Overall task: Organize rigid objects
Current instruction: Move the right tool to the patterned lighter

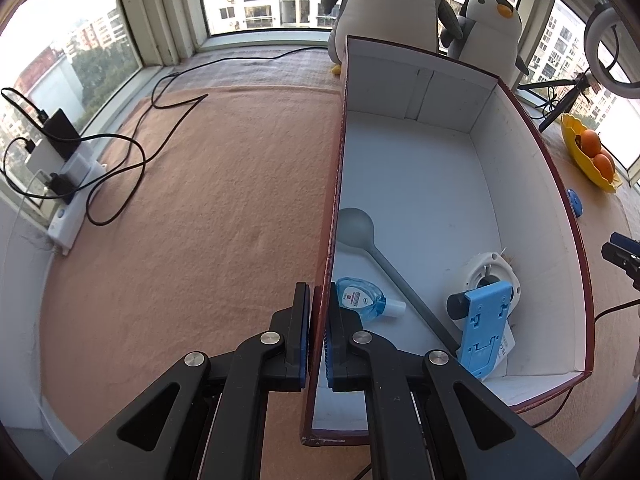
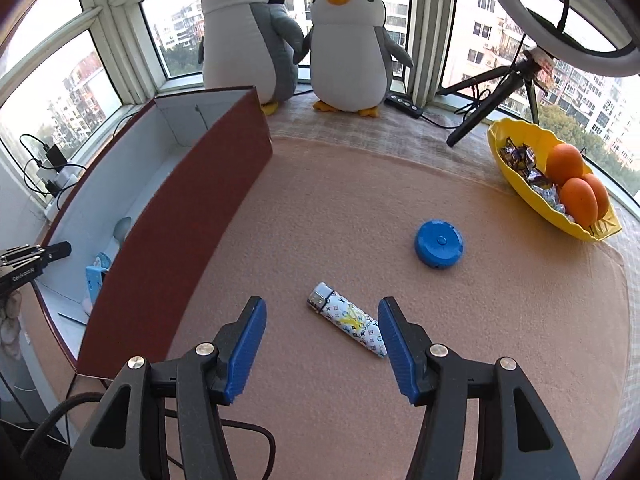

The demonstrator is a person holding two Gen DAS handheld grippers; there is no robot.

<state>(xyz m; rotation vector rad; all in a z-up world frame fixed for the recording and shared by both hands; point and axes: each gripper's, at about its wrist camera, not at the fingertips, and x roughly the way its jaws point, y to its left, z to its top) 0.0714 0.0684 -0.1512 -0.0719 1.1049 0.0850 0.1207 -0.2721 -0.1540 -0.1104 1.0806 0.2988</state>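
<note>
My left gripper (image 1: pixel 319 300) is shut on the left wall of a dark red box (image 1: pixel 334 184) with a white inside. In the box lie a grey spoon (image 1: pixel 384 264), a small blue bottle (image 1: pixel 362 298), a blue plastic bracket (image 1: pixel 484 324) and a white round fitting (image 1: pixel 492 276). My right gripper (image 2: pixel 322 320) stands open above the tan mat, beside the box's red wall (image 2: pixel 180 240). A patterned lighter (image 2: pixel 346 322) lies between its blue pads, touching neither. A blue round disc (image 2: pixel 439 244) lies farther off on the mat.
Two plush penguins (image 2: pixel 352 48) stand at the window. A yellow dish (image 2: pixel 516 184) holds oranges and sweets at the right. A ring light on a tripod (image 2: pixel 516 76) stands behind it. A power strip with cables (image 1: pixel 64 184) sits at the left edge.
</note>
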